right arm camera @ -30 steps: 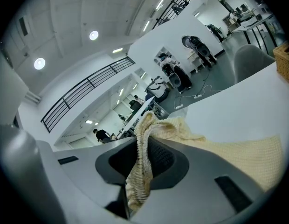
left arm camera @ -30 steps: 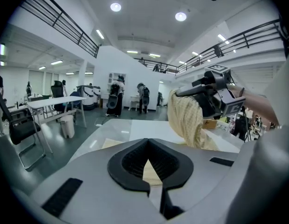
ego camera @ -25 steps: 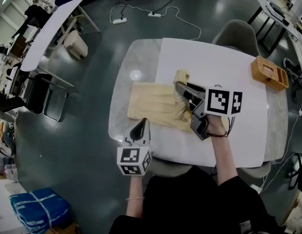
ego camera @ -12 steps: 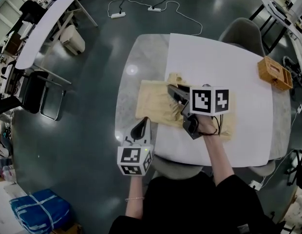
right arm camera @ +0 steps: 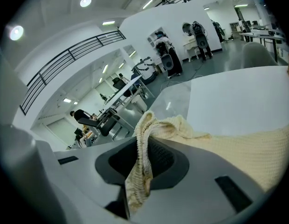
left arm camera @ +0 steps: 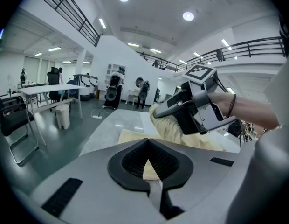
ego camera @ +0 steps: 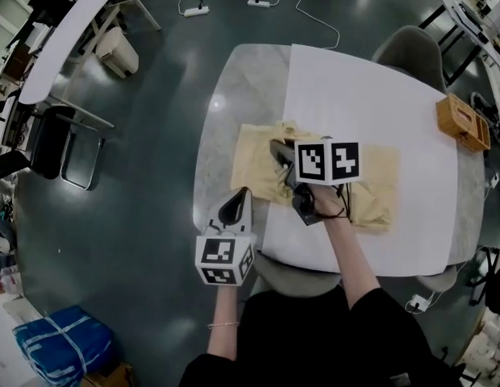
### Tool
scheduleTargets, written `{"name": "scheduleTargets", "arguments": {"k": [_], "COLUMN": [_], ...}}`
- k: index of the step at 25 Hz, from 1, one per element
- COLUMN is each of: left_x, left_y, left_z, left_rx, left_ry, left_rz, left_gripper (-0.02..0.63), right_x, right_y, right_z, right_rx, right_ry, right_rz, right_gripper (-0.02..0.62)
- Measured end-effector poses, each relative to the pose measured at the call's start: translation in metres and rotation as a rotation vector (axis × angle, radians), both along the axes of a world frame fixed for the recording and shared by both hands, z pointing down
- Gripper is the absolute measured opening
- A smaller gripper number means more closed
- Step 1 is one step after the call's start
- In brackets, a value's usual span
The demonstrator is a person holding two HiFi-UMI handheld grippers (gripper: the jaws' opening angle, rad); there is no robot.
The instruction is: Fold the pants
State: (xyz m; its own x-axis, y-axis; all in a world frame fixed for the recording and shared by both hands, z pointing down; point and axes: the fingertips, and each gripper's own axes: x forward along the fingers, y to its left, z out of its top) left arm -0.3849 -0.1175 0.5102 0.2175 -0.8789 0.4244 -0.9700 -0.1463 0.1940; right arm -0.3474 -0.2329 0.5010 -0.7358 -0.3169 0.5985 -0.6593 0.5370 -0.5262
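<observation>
Between the jaws of the right tool (right arm camera: 140, 171), a ribbed edge of the cream knitted pants (right arm camera: 242, 153) is pinched tight. The pads close on the cloth, which bunches up out of the grip and drapes away to the right in the right gripper view. Seen from the head view, this right tool (ego camera: 279, 151) hangs low over the left half of the garment and points toward the far left. The gathered edge it carries stands raised above the flat layer beneath.

The cream knitted pants (ego camera: 372, 180) lie spread with their long axis running left to right across the near part of the grey stone tabletop (ego camera: 238, 95). Their left end is on bare stone and the rest is on the white sheet (ego camera: 355, 95) that covers the right side.

The left tool (ego camera: 239, 200) sits at the near left edge of the tabletop, just beside the left end of the cloth but apart from it. In the left gripper view the left tool (left arm camera: 149, 164) has its jaws drawn together on nothing, with the pants (left arm camera: 130, 136) lying straight ahead of it.

The coming move seems to turn on that left-to-right axis, since the carried edge should come down lined up with the layer below. The right hand already has the cloth, while the left hand is nearer the garment's left end and looks better placed to pin or smooth it there. A brown woven box (ego camera: 462, 123) rests well apart at the far right.
</observation>
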Motion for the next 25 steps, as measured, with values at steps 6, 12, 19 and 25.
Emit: {"name": "scheduleTargets", "arguments": {"k": [6, 12, 19, 25], "left_x": [-0.006, -0.009, -0.008, -0.005], "left_y": [0.004, 0.010, 0.011, 0.013], "left_z": [0.015, 0.025, 0.032, 0.035], "left_rx": [-0.030, -0.056, -0.070, -0.078], "left_ry": [0.021, 0.036, 0.046, 0.053], "left_rz": [-0.012, -0.027, -0.028, -0.025], "left_gripper": [0.008, 0.008, 0.008, 0.008], "right_x": [-0.018, -0.030, -0.037, -0.040], "right_y": [0.001, -0.002, -0.002, -0.004], "right_z": [0.027, 0.048, 0.072, 0.080], "right_rx": [-0.021, -0.035, -0.044, -0.056], "right_ry": [0.059, 0.123, 0.216, 0.238], "right_rz": [-0.008, 0.000, 0.016, 0.040], "right_gripper": [0.067, 0.067, 0.067, 0.067]}}
